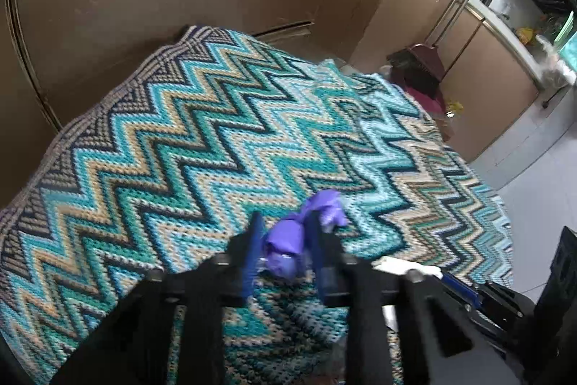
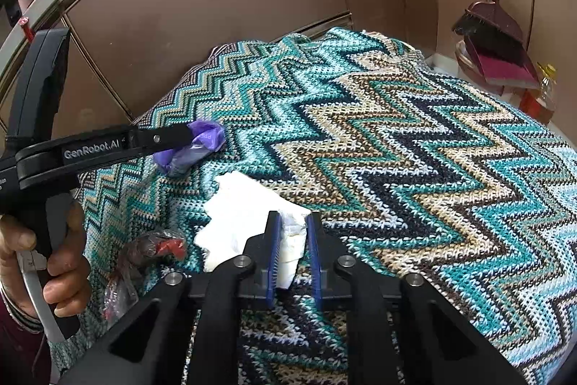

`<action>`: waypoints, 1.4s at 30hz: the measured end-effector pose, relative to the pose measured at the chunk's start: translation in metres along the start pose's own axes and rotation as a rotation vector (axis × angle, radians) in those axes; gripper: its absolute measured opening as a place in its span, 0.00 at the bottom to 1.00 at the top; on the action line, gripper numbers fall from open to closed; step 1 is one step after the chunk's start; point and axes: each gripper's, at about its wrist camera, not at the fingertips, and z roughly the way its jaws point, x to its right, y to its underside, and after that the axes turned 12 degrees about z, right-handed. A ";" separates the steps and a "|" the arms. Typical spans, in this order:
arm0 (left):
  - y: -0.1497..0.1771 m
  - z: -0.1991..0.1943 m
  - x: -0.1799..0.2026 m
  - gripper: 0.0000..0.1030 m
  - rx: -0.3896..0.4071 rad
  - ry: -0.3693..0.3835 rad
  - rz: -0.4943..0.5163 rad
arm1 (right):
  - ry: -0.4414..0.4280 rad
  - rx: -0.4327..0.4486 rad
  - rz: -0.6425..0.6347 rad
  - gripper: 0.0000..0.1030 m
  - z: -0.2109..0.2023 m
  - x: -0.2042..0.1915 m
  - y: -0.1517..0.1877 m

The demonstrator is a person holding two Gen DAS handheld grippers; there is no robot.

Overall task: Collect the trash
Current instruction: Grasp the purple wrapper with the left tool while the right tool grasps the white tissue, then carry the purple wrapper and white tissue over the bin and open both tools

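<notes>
From the left wrist, the left gripper has its jaws pinching a crumpled purple wrapper that lies on the zigzag blanket over the desk. To do this well, I'd judge it should keep a firm squeeze and lift straight up, so the knit doesn't snag. Open blanket stretches ahead; the floor drops off on the right.

From the right wrist, the right gripper has its jaws pinching a white tissue near the blanket's near edge. A clear bag with red scraps waits beside it, near the person's hand.
</notes>
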 end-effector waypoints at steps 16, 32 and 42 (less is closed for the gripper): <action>0.014 -0.071 0.016 0.15 0.122 -0.012 -0.011 | -0.024 0.147 -0.002 0.04 -0.075 -0.004 0.007; 0.058 -0.198 0.122 0.15 0.264 0.103 0.116 | 0.045 0.349 0.060 0.04 -0.226 0.034 0.061; 0.083 -0.210 0.249 0.15 0.236 0.227 0.308 | 0.188 0.444 0.189 0.04 -0.310 0.121 0.113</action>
